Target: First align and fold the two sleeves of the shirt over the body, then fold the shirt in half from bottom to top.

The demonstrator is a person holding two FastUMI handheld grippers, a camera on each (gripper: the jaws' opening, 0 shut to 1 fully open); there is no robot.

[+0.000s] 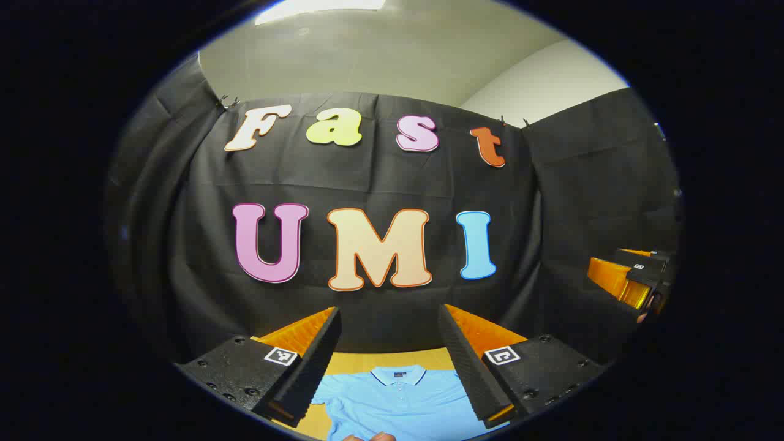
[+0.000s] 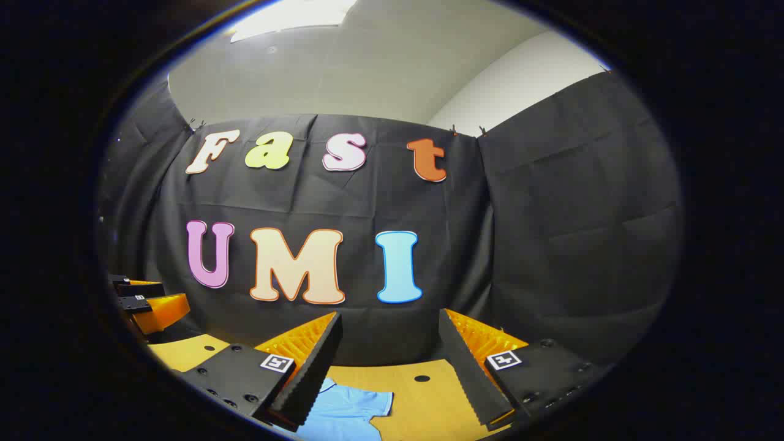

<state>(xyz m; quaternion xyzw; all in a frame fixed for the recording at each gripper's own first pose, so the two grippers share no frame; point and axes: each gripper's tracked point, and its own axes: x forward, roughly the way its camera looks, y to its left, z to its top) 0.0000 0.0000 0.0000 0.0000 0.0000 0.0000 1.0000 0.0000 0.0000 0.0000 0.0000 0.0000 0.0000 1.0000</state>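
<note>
Black cloth hangs behind the surface [image 2: 422, 398], a tan board with small round holes, and a pale ceiling shows above the cloth. On that surface lies the shirt [image 1: 398, 401], light blue with a buttoned collar that points toward the cloth; it lies flat, collar end farthest from me. My left hand-held gripper [image 1: 392, 373] hovers above the shirt with its fingers spread wide and nothing between them, the collar showing in the gap. A fingertip [image 1: 373, 437] shows at the near edge of the shirt. My right hand-held gripper [image 2: 389, 380] is likewise released, fingers apart and holding nothing, above the bare surface just beside the shirt; in the right gripper view one short sleeve [image 2: 358, 407] of the shirt reaches out under its left finger. Neither hand-held gripper touches the shirt.
</note>
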